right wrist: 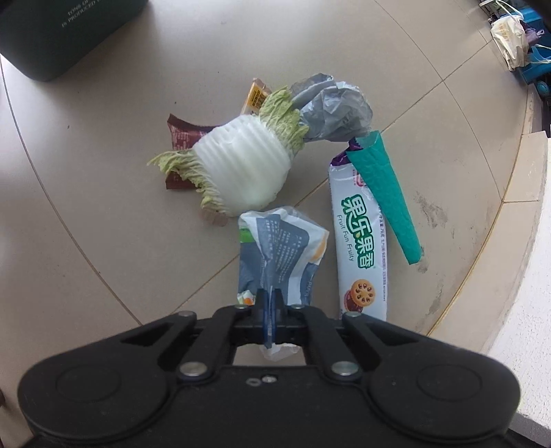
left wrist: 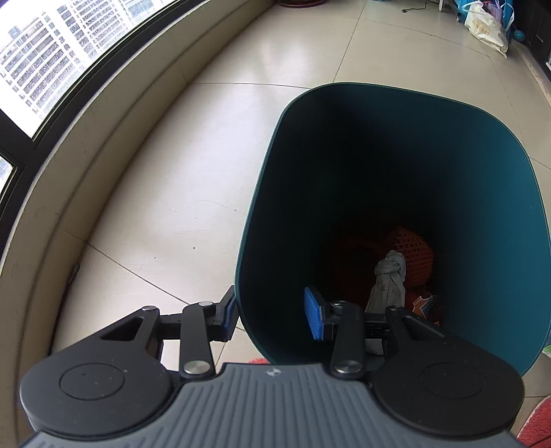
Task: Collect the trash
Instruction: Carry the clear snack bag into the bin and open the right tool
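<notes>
My left gripper [left wrist: 272, 312] is open and straddles the near rim of a dark teal trash bin [left wrist: 489, 193]: one finger is outside the wall, the other inside. Grey crumpled trash [left wrist: 389, 279] and orange netting [left wrist: 411, 246] lie at the bin's bottom. My right gripper [right wrist: 270, 312] is shut on a grey-and-white crumpled wrapper [right wrist: 279, 246] just above the floor. Beyond it lie a toy cabbage [right wrist: 244, 162], a grey plastic bag [right wrist: 332, 107], a white biscuit wrapper [right wrist: 360, 248], a teal cone wrapper [right wrist: 382, 186], a brown wrapper [right wrist: 180, 132] and a yellow wrapper [right wrist: 256, 94].
A curved window ledge [left wrist: 103, 138] runs along the left of the tiled floor [left wrist: 179, 179]. A dark box [right wrist: 65, 31] sits far left in the right wrist view. A raised ledge [right wrist: 516, 220] borders the right. White bags [left wrist: 485, 29] stand at the far wall.
</notes>
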`<state>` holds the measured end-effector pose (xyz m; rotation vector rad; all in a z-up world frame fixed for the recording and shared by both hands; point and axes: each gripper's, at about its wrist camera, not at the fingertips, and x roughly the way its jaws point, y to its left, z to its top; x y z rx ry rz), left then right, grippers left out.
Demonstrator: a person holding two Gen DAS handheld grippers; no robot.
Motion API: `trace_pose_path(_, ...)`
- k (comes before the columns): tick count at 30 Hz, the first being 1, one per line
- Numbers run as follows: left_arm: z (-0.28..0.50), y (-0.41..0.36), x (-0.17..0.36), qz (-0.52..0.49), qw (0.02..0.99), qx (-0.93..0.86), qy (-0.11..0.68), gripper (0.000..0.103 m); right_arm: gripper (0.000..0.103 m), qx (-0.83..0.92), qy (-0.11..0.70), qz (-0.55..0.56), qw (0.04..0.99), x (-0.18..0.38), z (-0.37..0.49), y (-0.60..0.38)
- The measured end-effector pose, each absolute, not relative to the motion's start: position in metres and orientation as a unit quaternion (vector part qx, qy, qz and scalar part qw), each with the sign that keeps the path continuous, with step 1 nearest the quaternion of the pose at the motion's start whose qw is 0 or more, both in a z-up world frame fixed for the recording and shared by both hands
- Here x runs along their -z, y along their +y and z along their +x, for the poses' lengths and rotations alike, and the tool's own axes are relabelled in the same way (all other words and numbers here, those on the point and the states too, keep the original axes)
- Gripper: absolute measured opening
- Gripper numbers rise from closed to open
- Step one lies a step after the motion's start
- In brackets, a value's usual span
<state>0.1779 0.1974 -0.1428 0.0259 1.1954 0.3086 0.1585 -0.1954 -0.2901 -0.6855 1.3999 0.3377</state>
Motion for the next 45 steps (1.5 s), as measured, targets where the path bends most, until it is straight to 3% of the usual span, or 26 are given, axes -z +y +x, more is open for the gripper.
trace_pose_path(8, 0.178, 0.197, 0.143, 0.003, 0.818, -0.14, 0.557, 0.038, 0.0, -0.192, 0.608, -0.182, 0.749, 0.205, 0.157, -0.163)
trace_pose_path(18, 0.177, 0.2, 0.142, -0.014, 0.82, -0.136, 0.556, 0.034, 0.0, -0.286, 0.488, -0.06, 0.823, 0.067, 0.165, -0.1)
trace_pose_path(22, 0.176, 0.205, 0.14, -0.03, 0.819, -0.136, 0.557, 0.031, 0.0, -0.323, 0.466, -0.021, 0.824, 0.036, 0.176, -0.061)
trace_pose_path(29, 0.173, 0.21, 0.135, -0.04, 0.823, -0.131, 0.552, 0.03, 0.0, -0.348, 0.468, 0.001, 0.812, 0.042, 0.195, 0.001)
trace_pose_path(45, 0.17, 0.219, 0.135, -0.051, 0.826, -0.12, 0.549, 0.03, 0.0, -0.289, 0.552, -0.051, 0.78, 0.139, 0.231, 0.082)
